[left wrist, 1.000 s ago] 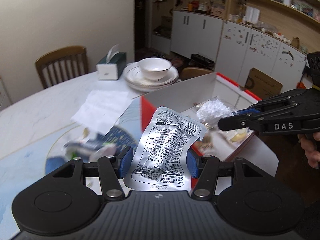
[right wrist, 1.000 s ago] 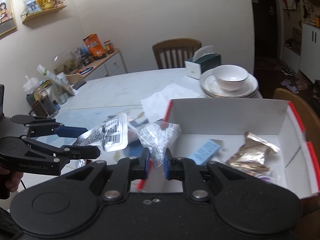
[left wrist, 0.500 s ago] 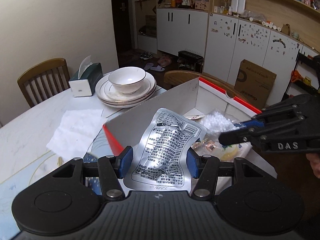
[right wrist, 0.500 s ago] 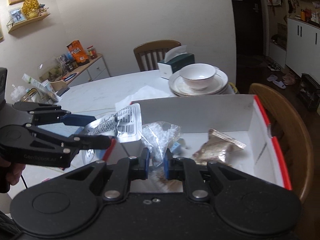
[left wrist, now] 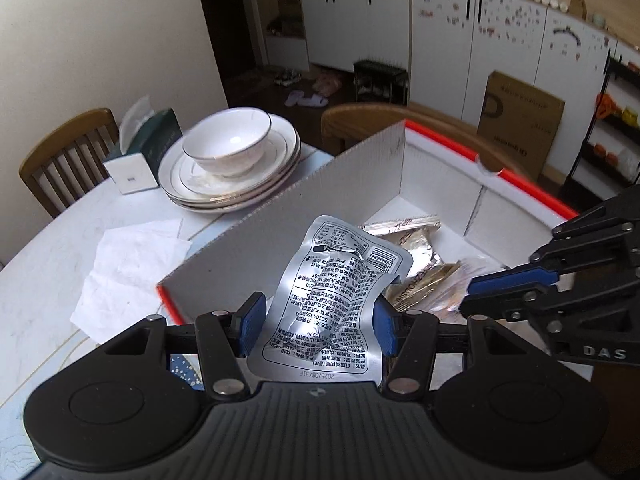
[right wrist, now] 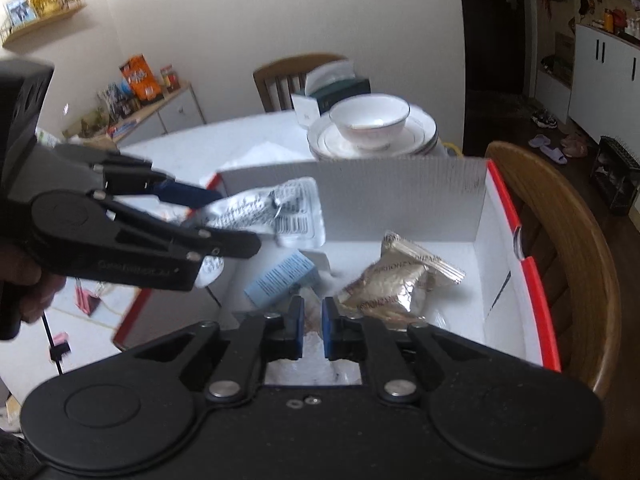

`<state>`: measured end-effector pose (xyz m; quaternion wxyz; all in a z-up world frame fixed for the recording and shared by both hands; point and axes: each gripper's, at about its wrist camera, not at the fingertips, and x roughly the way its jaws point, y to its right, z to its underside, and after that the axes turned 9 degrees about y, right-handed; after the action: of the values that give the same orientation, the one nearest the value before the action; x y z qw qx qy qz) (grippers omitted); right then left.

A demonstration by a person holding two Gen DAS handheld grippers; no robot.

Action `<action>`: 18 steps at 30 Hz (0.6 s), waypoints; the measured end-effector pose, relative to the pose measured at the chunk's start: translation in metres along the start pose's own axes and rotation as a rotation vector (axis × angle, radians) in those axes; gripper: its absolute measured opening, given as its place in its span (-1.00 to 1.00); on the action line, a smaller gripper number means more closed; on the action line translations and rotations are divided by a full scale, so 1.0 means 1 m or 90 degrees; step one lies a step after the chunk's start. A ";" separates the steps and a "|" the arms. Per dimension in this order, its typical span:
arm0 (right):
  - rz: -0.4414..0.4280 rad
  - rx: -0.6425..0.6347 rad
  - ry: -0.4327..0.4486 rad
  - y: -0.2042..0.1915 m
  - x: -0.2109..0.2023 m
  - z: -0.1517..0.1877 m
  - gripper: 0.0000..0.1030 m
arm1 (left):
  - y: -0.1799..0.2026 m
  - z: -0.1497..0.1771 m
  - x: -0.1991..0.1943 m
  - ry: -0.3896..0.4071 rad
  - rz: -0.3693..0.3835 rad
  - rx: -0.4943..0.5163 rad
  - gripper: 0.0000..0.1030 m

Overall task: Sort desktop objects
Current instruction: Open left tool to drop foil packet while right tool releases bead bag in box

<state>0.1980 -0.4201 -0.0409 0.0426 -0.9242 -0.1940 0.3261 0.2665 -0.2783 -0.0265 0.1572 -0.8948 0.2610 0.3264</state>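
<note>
My left gripper (left wrist: 318, 318) is shut on a silver foil packet (left wrist: 336, 300) with black print and holds it above the near wall of a white cardboard box with red edges (left wrist: 352, 176). The packet also shows in the right wrist view (right wrist: 276, 212), held by the left gripper (right wrist: 224, 224). My right gripper (right wrist: 312, 326) is low inside the box (right wrist: 400, 200), its jaws a narrow gap apart over a clear plastic bag (right wrist: 316, 372) lying beneath it. A gold packet (right wrist: 400, 280) and a light blue packet (right wrist: 280, 278) lie in the box.
A white bowl on stacked plates (left wrist: 230, 156) and a tissue box (left wrist: 140, 152) stand beyond the box. A white napkin (left wrist: 124, 268) lies on the table at left. A wooden chair (right wrist: 560, 240) stands against the box's right side.
Both grippers have moved over the box. The right gripper has gone down into it and the clear bag it held upright now lies under its slightly parted jaws. The left still holds the silver packet.
</note>
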 end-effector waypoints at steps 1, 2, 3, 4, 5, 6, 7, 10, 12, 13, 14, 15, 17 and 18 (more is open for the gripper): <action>0.001 0.003 -0.002 0.002 0.001 0.001 -0.85 | 0.000 0.000 0.005 -0.008 -0.001 0.000 0.07; -0.002 0.007 -0.004 0.003 0.001 0.001 -0.84 | 0.000 -0.001 0.011 -0.016 -0.002 -0.002 0.07; -0.006 0.009 -0.006 0.005 0.001 0.001 -0.82 | -0.001 -0.001 0.016 -0.023 -0.002 -0.004 0.07; -0.009 0.010 -0.005 0.006 0.000 0.002 -0.81 | -0.001 -0.001 0.021 -0.030 -0.003 -0.006 0.07; -0.010 0.010 -0.007 0.006 -0.001 0.003 -0.79 | -0.001 -0.002 0.025 -0.035 -0.003 -0.007 0.07; -0.011 0.012 -0.010 0.007 0.000 0.003 -0.78 | 0.000 -0.003 0.030 -0.040 -0.003 -0.006 0.07; -0.013 0.013 -0.012 0.008 0.000 0.004 -0.78 | 0.001 -0.003 0.035 -0.044 -0.004 -0.004 0.07; -0.014 0.017 -0.015 0.009 -0.001 0.005 -0.75 | 0.004 -0.004 0.046 -0.059 0.002 0.004 0.07; -0.013 0.021 -0.016 0.011 0.000 0.006 -0.72 | 0.006 -0.003 0.054 -0.070 0.006 0.004 0.07; -0.012 0.022 -0.017 0.012 0.000 0.006 -0.71 | 0.007 -0.003 0.057 -0.075 0.008 0.006 0.07; -0.011 0.023 -0.018 0.014 0.000 0.006 -0.70 | 0.008 -0.002 0.060 -0.080 0.011 0.007 0.07; -0.009 0.025 -0.019 0.015 0.000 0.007 -0.69 | 0.009 -0.001 0.062 -0.085 0.014 0.007 0.07; -0.005 0.027 -0.021 0.018 0.000 0.008 -0.68 | 0.012 0.000 0.066 -0.095 0.020 0.008 0.07; -0.004 0.028 -0.021 0.020 -0.001 0.008 -0.66 | 0.012 0.001 0.068 -0.099 0.023 0.007 0.07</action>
<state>0.1992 -0.4387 -0.0508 0.0604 -0.9169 -0.1905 0.3454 0.3031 -0.3128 -0.0734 0.1762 -0.8609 0.2661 0.3963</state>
